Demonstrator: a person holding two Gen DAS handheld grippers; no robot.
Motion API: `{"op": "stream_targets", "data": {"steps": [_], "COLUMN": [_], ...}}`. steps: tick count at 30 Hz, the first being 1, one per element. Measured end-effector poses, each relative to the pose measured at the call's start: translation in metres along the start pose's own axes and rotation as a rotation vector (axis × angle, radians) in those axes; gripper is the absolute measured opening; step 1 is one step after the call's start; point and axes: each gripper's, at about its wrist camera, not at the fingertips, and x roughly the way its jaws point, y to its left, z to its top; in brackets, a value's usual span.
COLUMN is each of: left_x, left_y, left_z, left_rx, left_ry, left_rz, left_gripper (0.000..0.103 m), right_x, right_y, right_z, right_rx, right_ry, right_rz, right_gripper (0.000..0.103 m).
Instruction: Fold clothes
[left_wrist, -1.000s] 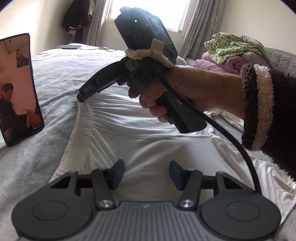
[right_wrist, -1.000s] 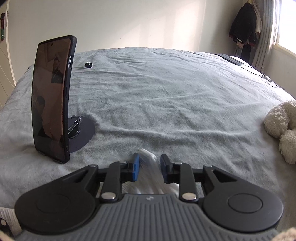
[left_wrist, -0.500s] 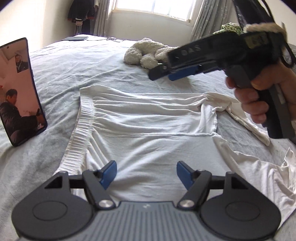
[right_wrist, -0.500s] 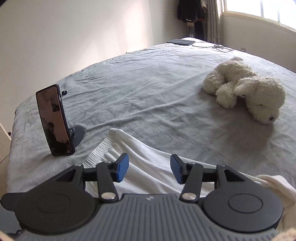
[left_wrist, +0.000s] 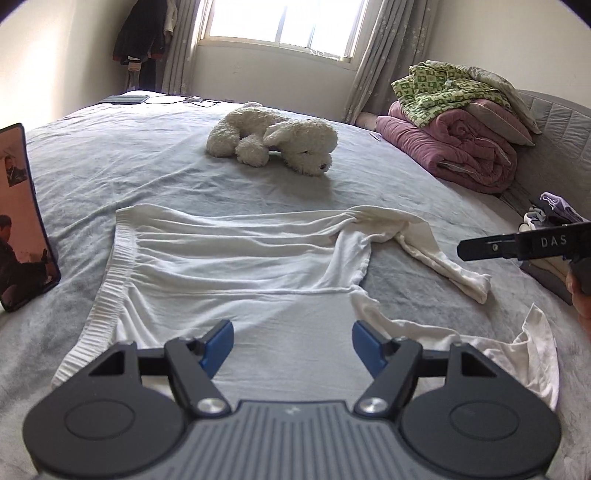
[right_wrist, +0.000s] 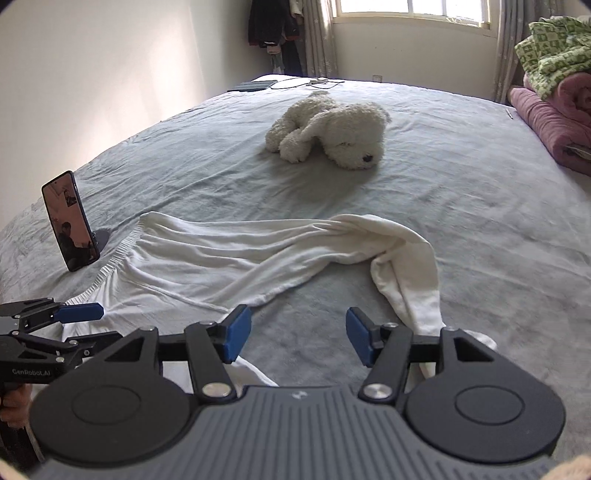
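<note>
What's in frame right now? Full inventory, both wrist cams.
white garment: 1, white, spread on bed, sleeves at right
plush dog: 1, cream, bed centre, beyond garment
phone: 1, dark, upright on stand, left
folded bedding: 1 pile, green and pink, right
bed cover: 1, grey
dark clothes: hanging by window
left gripper: open, over garment
right gripper: open, near a sleeve

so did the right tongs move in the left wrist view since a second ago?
Yes. The right tongs swung from beside the phone to the frame's right edge.
</note>
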Motion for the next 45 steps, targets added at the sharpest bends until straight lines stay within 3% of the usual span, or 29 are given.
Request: {"op": "stream_targets", "data": {"steps": [7,14,19,24,29,34,45], "left_x": [0.002,0.016,0.029,0.036,0.033,0.029,0.007], "left_y": [-0.04,-0.072,-0.093,-0.11,-0.129,-0.148,-0.178], "left_z": [-0.007,-0.008,-0.013,-0.02,-0.028,-0.037,-0.058], "left_rx": [0.078,0.096,0.12,0.175,0.256,0.342,0.527], "left_ry": [0.006,0.036,0.061,0.094,0.075,0.065,0.035], "left_rz": [-0.047,-0.094,-0.114,-0.158,-0.218,-0.309,-0.542], "left_gripper": [0.072,0.072,0.072,0.066,0.063,0.061,0.061], "right_x": [-0.046,-0.078,-0.088,-0.092,-0.086,-0.075,-0.11], "right_y": [-0.067,-0.123,-0.145,-0.146,-0.132,-0.119,-0.113], "right_z": [-0.049,-0.092,-0.12,-0.134,-0.14,-0.147,-0.145], "right_rx": [0.216,0.432,0.506,0.456,0.302,0.122,-0.145], "right_ry": [-0.036,-0.081,-0.08,-0.027,0.028,0.065,-0.019], "right_rz": [-0.096,-0.196,-0.222,-0.225,-0.243,-0.322,-0.609], "right_gripper": [0.062,0.062,0.062,0.053,0.041,0.004,0.001]}}
